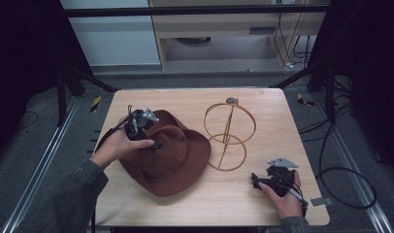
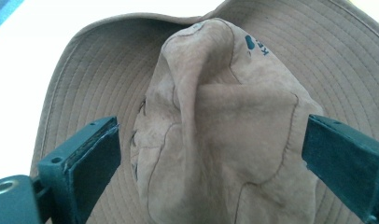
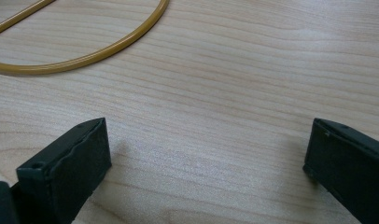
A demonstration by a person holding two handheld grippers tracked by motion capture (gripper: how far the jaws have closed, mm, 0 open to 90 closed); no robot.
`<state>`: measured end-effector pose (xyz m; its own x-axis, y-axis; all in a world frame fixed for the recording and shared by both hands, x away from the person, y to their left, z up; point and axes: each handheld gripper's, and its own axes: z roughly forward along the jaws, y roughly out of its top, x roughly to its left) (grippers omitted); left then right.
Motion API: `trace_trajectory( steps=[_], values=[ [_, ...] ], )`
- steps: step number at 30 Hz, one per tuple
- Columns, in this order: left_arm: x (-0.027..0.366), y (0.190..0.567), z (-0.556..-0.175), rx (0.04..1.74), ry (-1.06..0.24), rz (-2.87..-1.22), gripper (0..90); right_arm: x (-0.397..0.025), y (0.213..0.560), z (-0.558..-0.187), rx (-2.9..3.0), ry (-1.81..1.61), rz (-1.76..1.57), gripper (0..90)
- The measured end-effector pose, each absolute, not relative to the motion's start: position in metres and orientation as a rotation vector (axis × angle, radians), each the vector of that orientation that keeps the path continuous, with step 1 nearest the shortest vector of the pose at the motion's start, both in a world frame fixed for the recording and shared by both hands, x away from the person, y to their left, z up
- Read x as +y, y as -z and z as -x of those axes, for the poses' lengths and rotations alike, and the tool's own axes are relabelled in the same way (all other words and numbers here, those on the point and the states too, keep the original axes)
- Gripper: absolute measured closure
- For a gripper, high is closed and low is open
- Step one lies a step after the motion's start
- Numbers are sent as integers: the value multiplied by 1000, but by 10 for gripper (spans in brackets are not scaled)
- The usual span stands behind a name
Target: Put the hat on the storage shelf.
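From my high view, the left gripper [image 1: 145,130] and my left hand [image 1: 118,145] cover part of the brown hat [image 1: 173,155]; jaw tips too small to read there. In the left gripper view the hat brim [image 2: 99,70] runs off the frame edges, and the dark print on the crown [image 2: 255,45] is unreadable. In the right gripper view the gold wire stand [image 3: 92,53] is cut off at the top.

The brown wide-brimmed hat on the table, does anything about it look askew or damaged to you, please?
The brown wide-brimmed hat lies flat on the wooden table, its crown creased and dented between the open left gripper jaws. No damage shows.
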<state>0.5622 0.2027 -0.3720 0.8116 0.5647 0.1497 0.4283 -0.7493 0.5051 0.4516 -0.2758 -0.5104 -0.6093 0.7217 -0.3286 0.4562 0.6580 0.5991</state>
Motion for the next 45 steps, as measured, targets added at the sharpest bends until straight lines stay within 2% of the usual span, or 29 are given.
trace_trajectory(
  steps=[9,20,22,27,28,29,30,33,36,45],
  values=[
    [197,383,-574,773,-374,-2550,53,-276,510,-452,2319,-630,-911,4],
    [196,394,-590,819,-317,-2545,218,-276,510,-452,2319,-630,-911,4],
    [195,396,-591,814,-298,-2555,341,-276,510,-452,2319,-630,-911,4],
    [194,397,-591,795,-274,-2555,586,-276,510,-452,2319,-630,-911,4],
    [193,397,-590,791,-271,-2554,586,-276,510,-452,2318,-630,-912,4],
    [193,397,-590,780,-262,-2547,630,-276,510,-452,2318,-630,-911,4],
    [192,397,-590,762,-251,-2552,726,-276,510,-452,2319,-630,-911,4],
    [192,398,-590,757,-249,-2553,820,-276,510,-452,2319,-630,-911,4],
    [195,397,-588,756,-249,-2534,863,-276,510,-452,2319,-632,-912,4],
    [204,385,-578,741,-274,-2487,876,-276,510,-452,2320,-633,-910,5]
  ],
)
